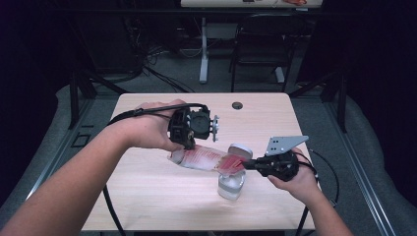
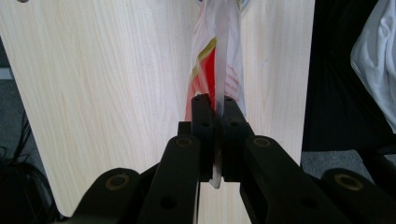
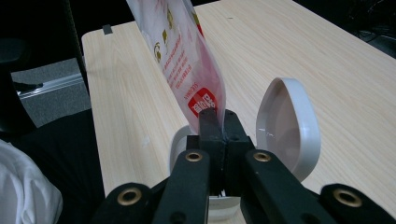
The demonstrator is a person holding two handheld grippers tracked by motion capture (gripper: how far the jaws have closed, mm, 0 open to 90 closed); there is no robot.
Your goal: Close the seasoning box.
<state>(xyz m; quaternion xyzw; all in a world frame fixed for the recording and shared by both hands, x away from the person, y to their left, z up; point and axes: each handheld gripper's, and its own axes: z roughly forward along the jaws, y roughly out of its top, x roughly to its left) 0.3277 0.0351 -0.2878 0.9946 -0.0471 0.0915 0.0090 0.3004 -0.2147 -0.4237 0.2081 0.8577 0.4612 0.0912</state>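
Right now you hold the red-and-white packet stretched above the table, your left gripper pinching one end and your right gripper clamped on the other, just over the open jar with its flip lid raised. Judging by this, you're at the tearing or pouring step. Next, keep both pinches firm and tip the packet's right end down into the jar's mouth.
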